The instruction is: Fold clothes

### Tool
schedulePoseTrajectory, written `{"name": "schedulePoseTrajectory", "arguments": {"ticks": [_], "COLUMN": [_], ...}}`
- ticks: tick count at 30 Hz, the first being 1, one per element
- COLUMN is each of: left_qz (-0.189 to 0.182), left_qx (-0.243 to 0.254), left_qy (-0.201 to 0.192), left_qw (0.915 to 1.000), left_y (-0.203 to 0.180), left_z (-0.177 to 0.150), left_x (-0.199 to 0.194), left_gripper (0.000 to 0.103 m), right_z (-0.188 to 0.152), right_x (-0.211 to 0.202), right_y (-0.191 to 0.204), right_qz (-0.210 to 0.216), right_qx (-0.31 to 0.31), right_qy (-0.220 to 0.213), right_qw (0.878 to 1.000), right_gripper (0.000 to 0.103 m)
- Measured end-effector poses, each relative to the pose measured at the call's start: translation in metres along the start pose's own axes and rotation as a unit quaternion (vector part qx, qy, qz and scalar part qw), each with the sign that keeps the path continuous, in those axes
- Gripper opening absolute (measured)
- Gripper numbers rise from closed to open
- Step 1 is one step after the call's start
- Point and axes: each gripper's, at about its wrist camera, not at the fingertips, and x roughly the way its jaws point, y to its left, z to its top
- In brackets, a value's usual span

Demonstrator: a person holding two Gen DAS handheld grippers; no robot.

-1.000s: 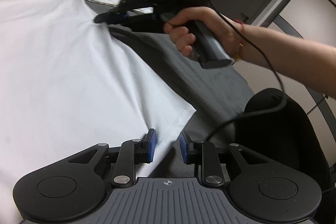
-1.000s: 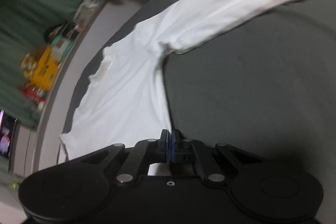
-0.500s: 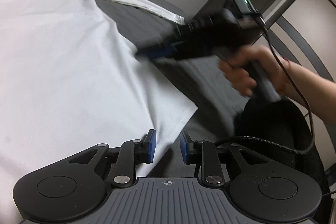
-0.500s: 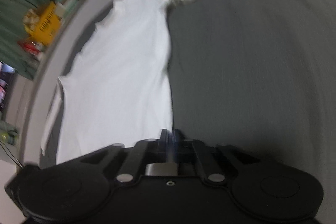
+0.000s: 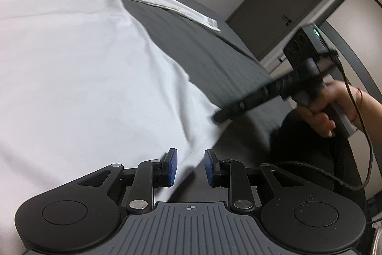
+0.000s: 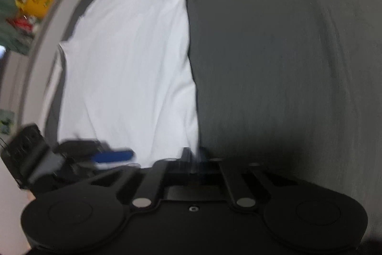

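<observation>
White shirt [image 5: 71, 59] on dark grey ribbed bedcover [image 5: 214, 51]. Left gripper [image 5: 188, 167]: black, blue pads [image 5: 172, 165]. Right gripper [image 5: 218, 118] black. Grey door [image 5: 281, 6].

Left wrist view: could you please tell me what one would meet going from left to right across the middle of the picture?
White shirt → dark bedcover → right gripper → hand holding it.
</observation>
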Motion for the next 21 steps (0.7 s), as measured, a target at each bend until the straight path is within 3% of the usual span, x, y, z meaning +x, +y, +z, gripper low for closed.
{"name": "schedulePoseTrajectory", "arguments": {"ticks": [7, 9, 11, 13, 15, 17, 19, 21], "left_qz": [0.018, 0.022, 0.033, 0.063, 0.093, 0.123, 0.152, 0.199], "left_qx": [-0.022, -0.03, -0.035, -0.068, -0.104, -0.139, -0.173, -0.214], "left_qy": [-0.007, -0.013, -0.026, -0.091, -0.161, -0.23, -0.296, -0.357], "left_qw": [0.9996, 0.9992, 0.9985, 0.9915, 0.977, 0.9554, 0.9269, 0.8873], "left_y": [0.012, 0.015, 0.017, 0.026, 0.036, 0.047, 0.057, 0.068], "left_z": [-0.003, -0.003, -0.002, -0.004, -0.006, -0.009, -0.011, -0.028], "left_x": [-0.01, -0.012, -0.018, -0.04, -0.065, -0.089, -0.114, -0.146], "left_gripper": [0.025, 0.025, 0.025, 0.025, 0.025, 0.025, 0.025, 0.026], "right_z": [-0.009, -0.01, -0.012, -0.014, -0.016, -0.016, -0.013, -0.007], "right_x": [-0.01, -0.007, -0.016, -0.03, -0.042, -0.04, -0.021, 0.011], "right_y": [-0.016, -0.013, -0.002, 0.016, 0.04, 0.059, 0.079, 0.1], "right_qz": [-0.005, -0.002, -0.018, -0.052, -0.055, -0.006, 0.079, 0.141], "right_qx": [0.034, 0.029, 0.002, -0.038, -0.079, -0.098, -0.119, -0.145], "right_qy": [0.018, 0.026, -0.008, -0.068, -0.148, -0.195, -0.211, -0.192], "right_qw": [0.999, 0.999, 1.0, 0.996, 0.984, 0.976, 0.967, 0.96], "right_gripper": [0.008, 0.021, 0.034, 0.04, 0.049, 0.059, 0.06, 0.062]}}
